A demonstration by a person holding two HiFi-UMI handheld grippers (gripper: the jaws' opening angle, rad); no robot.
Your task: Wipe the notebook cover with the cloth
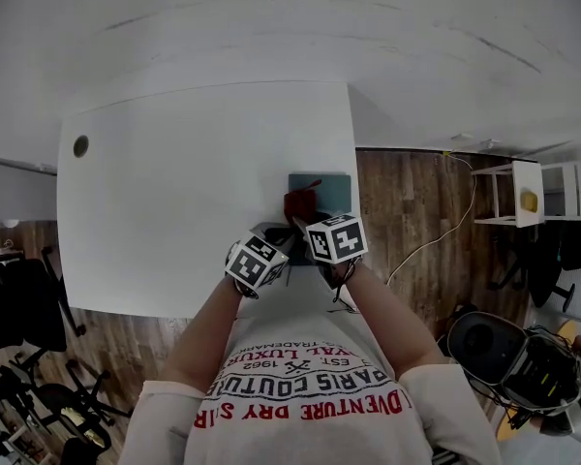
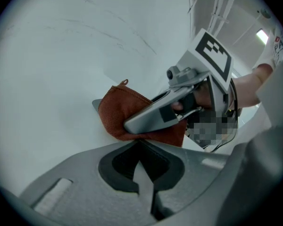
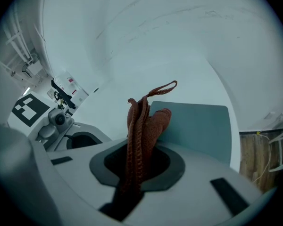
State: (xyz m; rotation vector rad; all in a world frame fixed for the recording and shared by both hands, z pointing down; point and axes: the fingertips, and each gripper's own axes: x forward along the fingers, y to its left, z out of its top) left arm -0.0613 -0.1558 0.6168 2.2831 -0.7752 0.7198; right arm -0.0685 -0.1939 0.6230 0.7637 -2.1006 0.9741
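Observation:
A teal notebook (image 1: 329,188) lies flat near the white table's (image 1: 174,201) right front corner. My right gripper (image 1: 302,223) is shut on a rust-red cloth (image 1: 299,204), which sits at the notebook's left edge. In the right gripper view the cloth (image 3: 140,121) runs up from between the jaws of the right gripper (image 3: 136,155) and rests against the notebook (image 3: 195,126). My left gripper (image 1: 274,234) is just left of it, low over the table, shut with nothing in it. In the left gripper view, its jaws (image 2: 139,146) point at the cloth (image 2: 119,113) and the right gripper (image 2: 148,119).
The table's right edge runs close beside the notebook, with wooden floor (image 1: 407,201) beyond it. A round cable hole (image 1: 80,146) is at the table's far left. A white stool (image 1: 521,194) and a cable (image 1: 436,240) are on the floor to the right.

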